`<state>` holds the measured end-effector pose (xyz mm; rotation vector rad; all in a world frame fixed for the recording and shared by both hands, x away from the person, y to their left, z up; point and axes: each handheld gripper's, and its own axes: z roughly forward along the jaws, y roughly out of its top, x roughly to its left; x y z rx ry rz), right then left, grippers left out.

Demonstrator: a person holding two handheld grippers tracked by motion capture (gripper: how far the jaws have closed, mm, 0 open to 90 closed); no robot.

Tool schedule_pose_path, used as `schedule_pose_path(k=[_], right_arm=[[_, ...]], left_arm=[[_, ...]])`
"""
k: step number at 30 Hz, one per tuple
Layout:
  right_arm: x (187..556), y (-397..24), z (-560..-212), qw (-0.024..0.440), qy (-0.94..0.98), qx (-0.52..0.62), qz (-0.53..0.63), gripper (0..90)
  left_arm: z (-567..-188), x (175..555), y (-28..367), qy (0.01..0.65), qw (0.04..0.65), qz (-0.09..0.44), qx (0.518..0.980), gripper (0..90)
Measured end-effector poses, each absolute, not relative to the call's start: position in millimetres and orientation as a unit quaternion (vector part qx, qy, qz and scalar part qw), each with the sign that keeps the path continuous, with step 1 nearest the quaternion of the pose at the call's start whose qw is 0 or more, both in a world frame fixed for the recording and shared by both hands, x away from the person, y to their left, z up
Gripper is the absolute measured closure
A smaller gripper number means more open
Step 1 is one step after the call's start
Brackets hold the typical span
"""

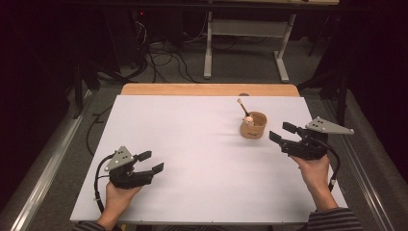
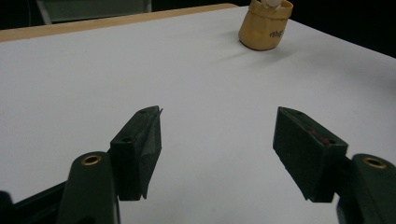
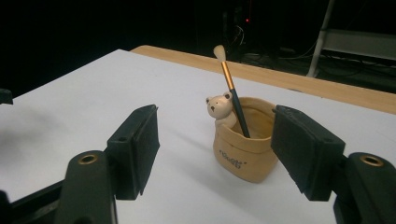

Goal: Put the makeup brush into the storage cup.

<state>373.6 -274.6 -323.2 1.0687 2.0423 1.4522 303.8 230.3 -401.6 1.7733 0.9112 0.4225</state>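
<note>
High view first, from the person's left side across: the left hand (image 1: 118,192) comes in from the near edge of the table (image 1: 192,144), wrist low, and holds the left gripper (image 1: 151,162) roughly level and just above the white tabletop, pointing forward and toward the middle. Its jaws stand wide apart with nothing between them. Ahead of this gripper lies only bare white surface; the pot (image 1: 253,125) sits well apart from it, far ahead and off to its right, as the left gripper view also shows near the top edge (image 2: 265,25).

Across the table, the right hand (image 1: 315,171) rises from a striped sleeve (image 1: 334,220) and carries the right gripper (image 1: 283,133), turned toward the middle. Its jaws are also spread wide and hold nothing. The tan pot stands near this gripper, just ahead of the tips; in the right gripper view it sits beyond the gap, closer to the right-hand jaw, not touched by either. A small bear figure (image 3: 219,108) peeks over its rim, and a brush (image 3: 231,91) leans inside it, bristles up. Nothing lies between the jaws and the pot.

Beyond the table's far edge, a grey-legged stand (image 1: 245,43) and cables (image 1: 163,60) rest on the floor.
</note>
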Motion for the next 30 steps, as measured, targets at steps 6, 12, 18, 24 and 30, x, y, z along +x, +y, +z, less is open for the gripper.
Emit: schedule_pose_path(k=[6, 12, 18, 24, 30], right_arm=[[366.2, -275.9, -324.7, 0.202, 0.733, 0.383, 0.525, 33.7], [360.8, -277.1, -327.5, 0.2, 0.733, 0.384, 0.525, 33.6], [357.1, -278.2, -332.5, 0.195, 0.732, 0.386, 0.526, 33.5], [352.7, -277.9, -335.3, 0.191, 0.732, 0.383, 0.53, 33.3], [349.0, -275.6, -339.2, 0.185, 0.735, 0.38, 0.531, 33.3]], left_arm=[[-401.5, 303.6, 230.4, 0.381, 0.525, 0.177, 0.74, 33.2], [-401.5, 303.6, 230.4, 0.381, 0.525, 0.178, 0.74, 33.2], [-401.7, 303.6, 230.4, 0.382, 0.525, 0.178, 0.739, 33.2], [-401.7, 303.7, 230.7, 0.382, 0.525, 0.178, 0.739, 33.1], [-401.6, 303.7, 231.2, 0.384, 0.525, 0.178, 0.739, 33.0]])
